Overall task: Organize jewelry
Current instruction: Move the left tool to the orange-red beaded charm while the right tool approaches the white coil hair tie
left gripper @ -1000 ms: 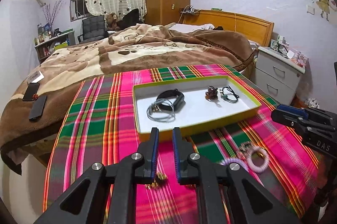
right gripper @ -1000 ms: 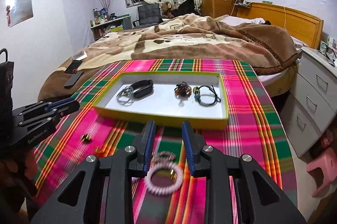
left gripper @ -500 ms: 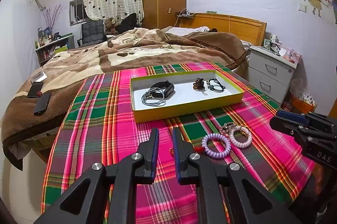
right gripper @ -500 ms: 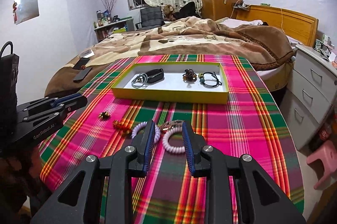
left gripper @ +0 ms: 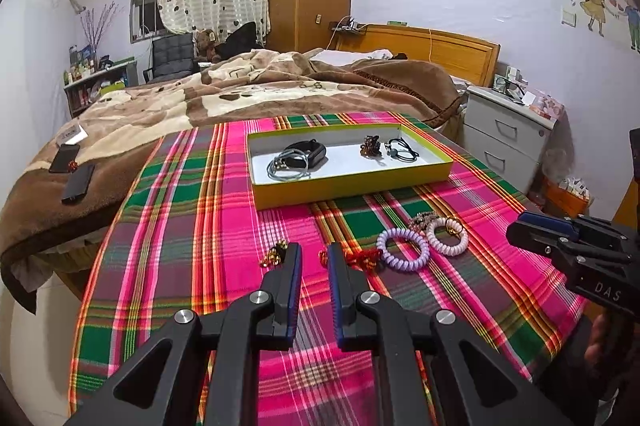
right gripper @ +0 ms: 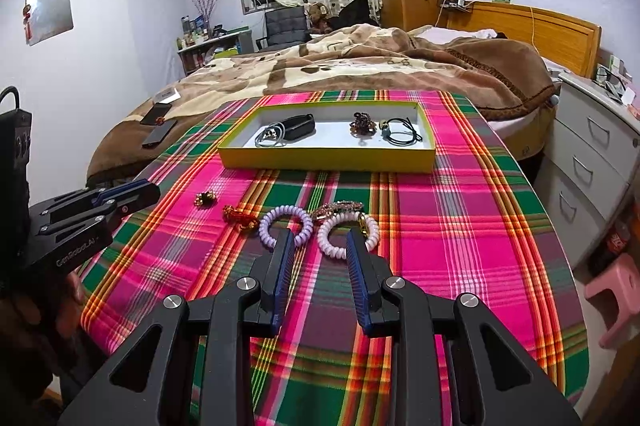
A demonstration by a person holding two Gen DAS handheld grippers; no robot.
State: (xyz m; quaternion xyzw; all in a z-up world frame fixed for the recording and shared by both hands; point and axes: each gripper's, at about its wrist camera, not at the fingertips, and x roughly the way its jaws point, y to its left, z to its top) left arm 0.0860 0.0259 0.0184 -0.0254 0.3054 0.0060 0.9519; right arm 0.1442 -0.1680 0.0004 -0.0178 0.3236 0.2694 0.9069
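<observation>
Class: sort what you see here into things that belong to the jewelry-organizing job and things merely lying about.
Job: yellow tray; purple coil band; pale pink coil band; red trinket; gold trinket.

Lying about: phones on the blanket; nightstand; pink stool.

The tray [right gripper: 326,160] sits on the tablecloth [right gripper: 460,226], far of centre. In it, left to right — a cord bundle [right gripper: 269,137], a band [right gripper: 298,124], a beaded piece [right gripper: 362,124], a looped cord [right gripper: 402,132]. Near of the tray, a row lies on the cloth: small ornament [right gripper: 205,198], tassel piece [right gripper: 238,216], two coil rings [right gripper: 286,226] [right gripper: 347,234] — a clip [right gripper: 336,208] just behind them. The bed [right gripper: 360,66] lies beyond; drawers [right gripper: 592,146] stand right.
</observation>
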